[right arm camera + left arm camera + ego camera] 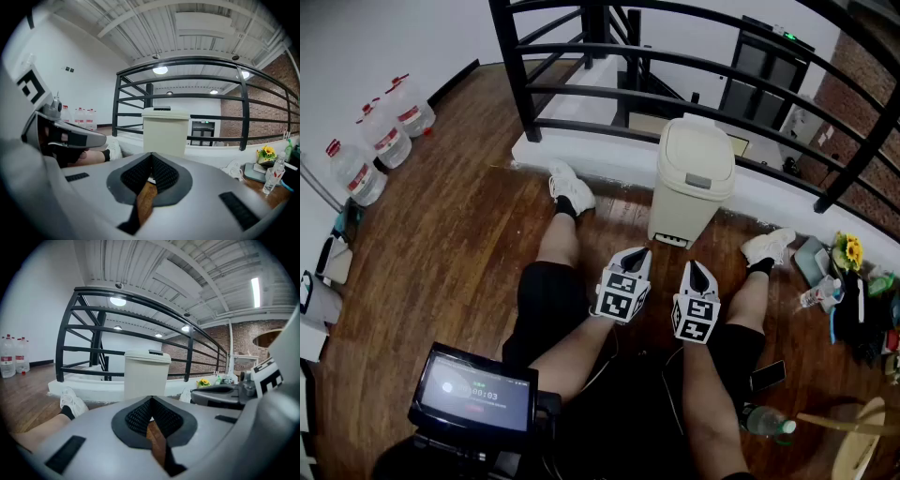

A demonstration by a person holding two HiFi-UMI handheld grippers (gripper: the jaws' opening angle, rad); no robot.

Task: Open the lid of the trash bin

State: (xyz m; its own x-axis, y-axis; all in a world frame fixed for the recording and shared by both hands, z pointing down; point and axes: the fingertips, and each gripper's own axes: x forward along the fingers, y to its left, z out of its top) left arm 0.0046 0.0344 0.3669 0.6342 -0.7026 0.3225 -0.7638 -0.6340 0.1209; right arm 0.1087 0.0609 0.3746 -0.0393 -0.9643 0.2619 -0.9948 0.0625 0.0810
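Well, nothing's begun: the trash bin (686,211) stands upright on the floor between your feet, against the white ledge (581,155), lid (698,145) shut. Left gripper (641,253) & right gripper (692,268) hover by your knees, jaws together, nothing between them, bin just ahead, not touching. Next, prob.: reach fwd, catch the grey tab (697,180) at the lid's front & lift.

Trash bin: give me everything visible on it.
The bin is cream, plastic-looking, tapering downward, upright, its domed lid shut, a grey tab at the lid's front edge. It stands on the wood floor before the white curb under the black railing. The left gripper and right gripper, both shut, sit short of it; neither touches it.
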